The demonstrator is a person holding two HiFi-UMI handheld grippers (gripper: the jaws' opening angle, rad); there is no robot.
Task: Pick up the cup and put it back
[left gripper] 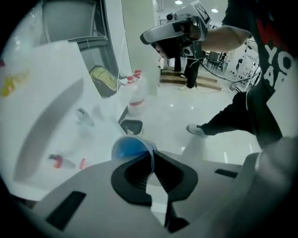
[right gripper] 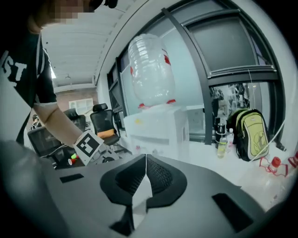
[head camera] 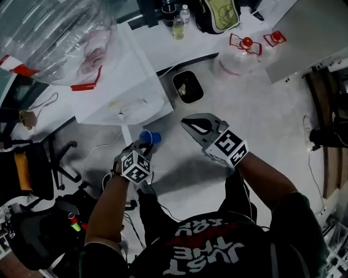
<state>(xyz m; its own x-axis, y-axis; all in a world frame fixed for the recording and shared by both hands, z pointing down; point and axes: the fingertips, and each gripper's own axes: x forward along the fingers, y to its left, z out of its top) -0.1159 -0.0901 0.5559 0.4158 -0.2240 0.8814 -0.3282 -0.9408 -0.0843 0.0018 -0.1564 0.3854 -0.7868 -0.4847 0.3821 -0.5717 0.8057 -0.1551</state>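
My left gripper [head camera: 144, 146] is shut on a small blue cup [head camera: 150, 137], which hangs over the floor just in front of the white water dispenser [head camera: 117, 81]. In the left gripper view the cup [left gripper: 132, 148] lies tilted with its mouth toward the camera. Its thin rim is pinched between the left gripper [left gripper: 151, 157] pads. My right gripper [head camera: 188, 126] hovers to the right of the cup, apart from it, shut with nothing in it. The right gripper view shows the right gripper [right gripper: 145, 159] with its jaws pressed together, pointing toward the dispenser [right gripper: 158, 132].
A large clear bottle [head camera: 51, 32] sits on top of the dispenser. A black bin [head camera: 187, 87] stands on the floor beyond the grippers. A white desk [head camera: 163, 46] carries a backpack [head camera: 217, 13] and small bottles [head camera: 178, 27]. An office chair [head camera: 32, 165] stands at the left.
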